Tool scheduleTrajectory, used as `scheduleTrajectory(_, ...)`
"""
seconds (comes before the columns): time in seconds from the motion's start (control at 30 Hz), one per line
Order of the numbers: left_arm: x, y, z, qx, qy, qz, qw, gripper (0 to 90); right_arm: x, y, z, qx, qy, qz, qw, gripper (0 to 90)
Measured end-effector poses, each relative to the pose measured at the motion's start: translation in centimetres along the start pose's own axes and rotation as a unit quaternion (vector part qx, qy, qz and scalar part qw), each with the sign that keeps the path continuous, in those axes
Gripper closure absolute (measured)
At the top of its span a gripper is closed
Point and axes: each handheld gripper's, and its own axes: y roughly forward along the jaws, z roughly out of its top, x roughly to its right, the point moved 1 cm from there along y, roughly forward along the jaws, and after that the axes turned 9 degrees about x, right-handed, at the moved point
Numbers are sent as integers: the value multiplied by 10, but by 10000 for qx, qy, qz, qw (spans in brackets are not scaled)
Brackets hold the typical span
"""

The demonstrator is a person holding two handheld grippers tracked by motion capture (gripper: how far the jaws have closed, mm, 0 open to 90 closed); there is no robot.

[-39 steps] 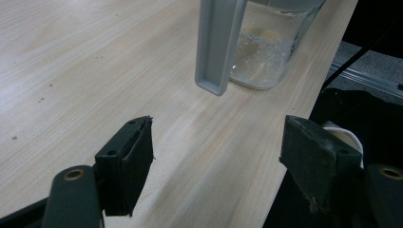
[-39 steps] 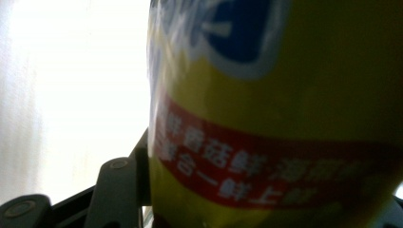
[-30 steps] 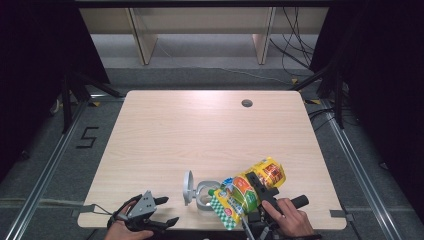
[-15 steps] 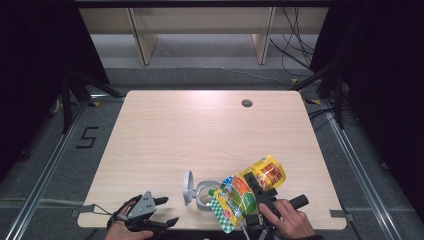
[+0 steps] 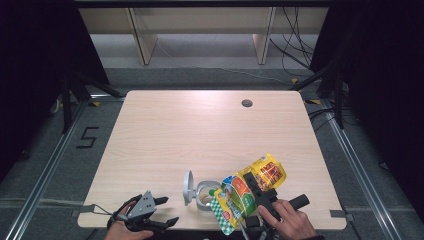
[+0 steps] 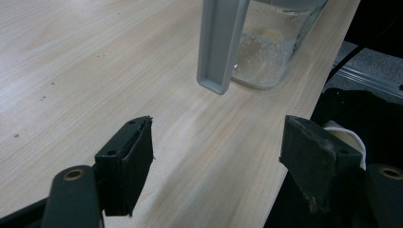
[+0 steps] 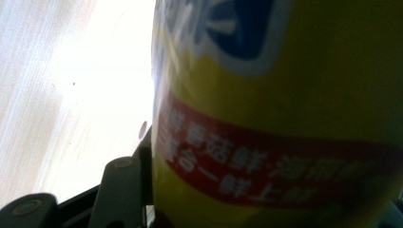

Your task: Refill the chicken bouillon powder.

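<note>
Snack bag [image 5: 250, 190] clamped in right gripper [image 5: 261, 197] over jar [image 5: 205, 194]; left gripper [image 5: 159, 212] wide, empty.

Pale wooden table [image 5: 165, 135]; grey floor [image 5: 55, 165] marked 5 [image 5: 88, 137]; shelving [image 5: 200, 25] behind; dark surroundings.

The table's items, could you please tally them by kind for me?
Pouches: 1
Glass jars with a grey hinged lid: 1
Tongs: 2, left and right
Total: 4
</note>
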Motion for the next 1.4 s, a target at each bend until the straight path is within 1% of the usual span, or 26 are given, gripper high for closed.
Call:
scheduleTrajectory(0.1,0,-1,1,-35,-21,-20,10000,261,-2,-1,1,-83,-56,43,9999,483)
scheduleTrajectory(0.13,0,-1,1,-35,-18,-16,10000,261,-3,0,1,-24,-46,28,10000,482)
scheduleTrajectory(0.23,0,-1,0,-18,-3,-6,10000,261,-2,0,2,-18,-204,-39,9998,484)
scheduleTrajectory(0.27,-1,-1,1,-54,66,24,10000,261,-5,0,3,-114,-88,-43,9999,493)
scheduleTrajectory(0.3,0,0,1,50,-20,3,10000,261,-3,0,3,-89,-180,31,9998,499)
scheduleTrajectory(0.33,0,-1,1,-5,17,5,10000,261,-4,0,3,-145,-172,115,9997,503)
scheduleTrajectory(0.4,-1,-2,1,-61,66,21,10000,261,-3,0,4,-117,-246,48,9996,505)
scheduleTrajectory(0.47,1,0,1,105,-57,18,9999,261,-4,0,3,-36,-196,22,9998,506)
scheduleTrajectory(0.5,1,-1,1,24,-28,0,10000,261,-4,0,3,-58,-169,-30,9998,507)
scheduleTrajectory(0.53,1,-1,1,17,-18,-5,10000,261,-4,0,3,-144,-183,69,9997,508)
scheduleTrajectory(0.57,1,-1,1,21,0,-6,10000,261,-3,0,3,-103,-271,112,9995,508)
scheduleTrajectory(0.63,1,0,1,119,-56,11,9999,261,-4,0,3,-112,-275,97,9995,509)
scheduleTrajectory(0.7,-1,-2,1,-69,68,23,10000,261,-3,0,3,-119,-282,102,9995,509)
scheduleTrajectory(0.73,1,-1,1,21,-20,-5,10000,261,-4,-1,3,-142,-226,67,9996,509)
scheduleTrajectory(0.8,1,-1,1,59,-35,16,10000,261,-4,1,3,-56,-277,0,9996,510)
scheduleTrajectory(0.83,1,-1,1,53,-36,22,10000,261,-4,0,3,-77,-264,34,9996,510)
scheduleTrajectory(0.87,-1,-2,1,-60,56,22,10000,261,-4,0,3,-77,-264,34,9996,510)
scheduleTrajectory(0.97,1,0,1,98,-39,13,9999,261,-4,-1,3,-137,-270,27,9995,510)
scheduleTrajectory(1.03,-1,-1,1,-19,23,30,10000,261,-4,-1,3,-139,-279,26,9995,510)
scheduleTrajectory(1.07,-1,-2,1,-65,92,33,9999,261,-1,-2,3,-205,-466,67,9987,510)
scheduleTrajectory(1.1,1,-1,1,22,-13,3,10000,261,0,-2,2,-215,-613,150,9978,510)
scheduleTrajectory(1.17,0,0,0,105,-43,27,9999,261,1,-3,3,-192,-621,88,9978,510)
scheduleTrajectory(1.2,0,-1,1,19,-20,21,10000,261,1,-3,2,-205,-601,72,9980,510)
scheduleTrajectory(1.23,-1,-2,1,-56,91,39,9999,261,1,-4,3,-235,-569,53,9981,510)
scheduleTrajectory(1.33,1,0,0,159,-74,25,9998,261,1,-4,3,-206,-664,82,9975,510)
scheduleTrajectory(1.4,0,-1,0,-2,-15,12,10000,261,1,-4,3,-209,-748,97,9969,511)
